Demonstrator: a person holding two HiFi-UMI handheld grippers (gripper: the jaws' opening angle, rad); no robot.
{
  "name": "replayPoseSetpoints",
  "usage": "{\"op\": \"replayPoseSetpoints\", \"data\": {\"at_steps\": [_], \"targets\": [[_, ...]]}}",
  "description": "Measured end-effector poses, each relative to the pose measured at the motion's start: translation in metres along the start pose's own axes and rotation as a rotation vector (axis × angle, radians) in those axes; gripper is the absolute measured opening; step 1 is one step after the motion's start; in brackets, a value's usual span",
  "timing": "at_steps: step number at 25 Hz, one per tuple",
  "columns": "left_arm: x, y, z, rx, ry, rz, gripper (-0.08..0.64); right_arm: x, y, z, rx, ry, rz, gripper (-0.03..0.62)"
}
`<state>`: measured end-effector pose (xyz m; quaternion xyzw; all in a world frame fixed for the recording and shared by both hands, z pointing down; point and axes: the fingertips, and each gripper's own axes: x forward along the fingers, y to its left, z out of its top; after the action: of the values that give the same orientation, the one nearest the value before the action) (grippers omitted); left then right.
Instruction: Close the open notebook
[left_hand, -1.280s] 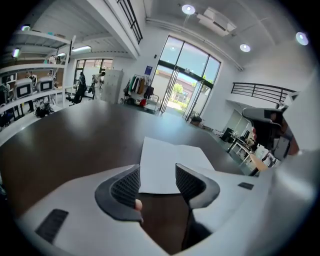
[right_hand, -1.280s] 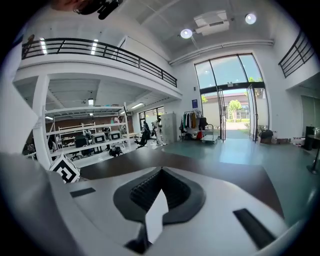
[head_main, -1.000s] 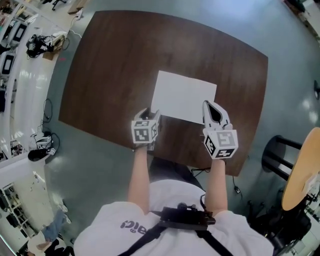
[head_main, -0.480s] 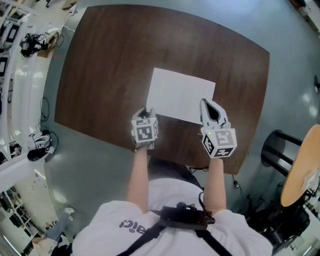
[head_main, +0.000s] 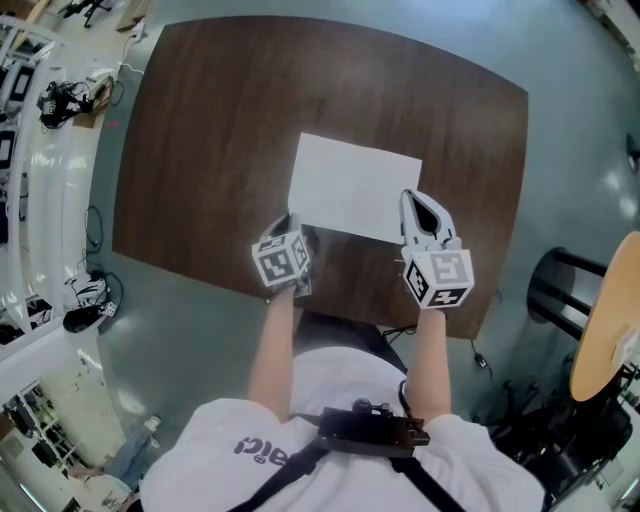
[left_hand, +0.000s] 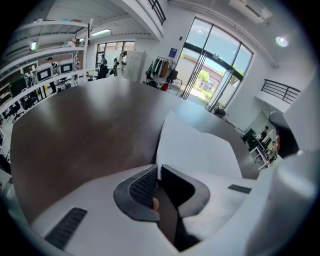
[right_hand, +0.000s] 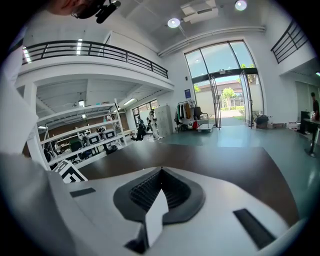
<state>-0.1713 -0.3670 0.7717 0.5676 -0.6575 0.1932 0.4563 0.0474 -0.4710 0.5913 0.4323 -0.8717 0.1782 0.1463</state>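
Notebook near corners hidden; binding indiscernible.

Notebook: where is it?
Head view: notebook on table near front edge; right gripper grips its right corner, left gripper closing its jaws on the left corner.

The person wears a white short-sleeved T-shirt with dark lettering, under black harness straps that meet at a black box on the chest. The left gripper, jaws closing with the notebook's edge between them, and the right gripper are white, with dark ribbed pads and black-and-white marker cubes.
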Motion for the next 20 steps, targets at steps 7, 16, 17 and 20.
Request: {"op": "replayPoseSetpoints", "data": {"at_steps": [7,16,17,20], "targets": [[-0.034,-0.040,0.026,0.037,-0.077,-0.071,0.028,-0.023,-0.006,0.015,0.023,-0.060,-0.023,-0.003],[-0.067,-0.132,0.018,0.227,-0.119,-0.220,0.028,-0.064,-0.040,0.035,0.075,-0.155,-0.128,-0.003],[-0.067,-0.144,0.013,0.239,-0.111,-0.243,0.028,-0.070,-0.045,0.035,0.082,-0.163,-0.141,-0.003],[-0.058,-0.180,-0.002,0.267,-0.074,-0.306,0.028,-0.087,-0.059,0.032,0.104,-0.177,-0.180,-0.003]]}}
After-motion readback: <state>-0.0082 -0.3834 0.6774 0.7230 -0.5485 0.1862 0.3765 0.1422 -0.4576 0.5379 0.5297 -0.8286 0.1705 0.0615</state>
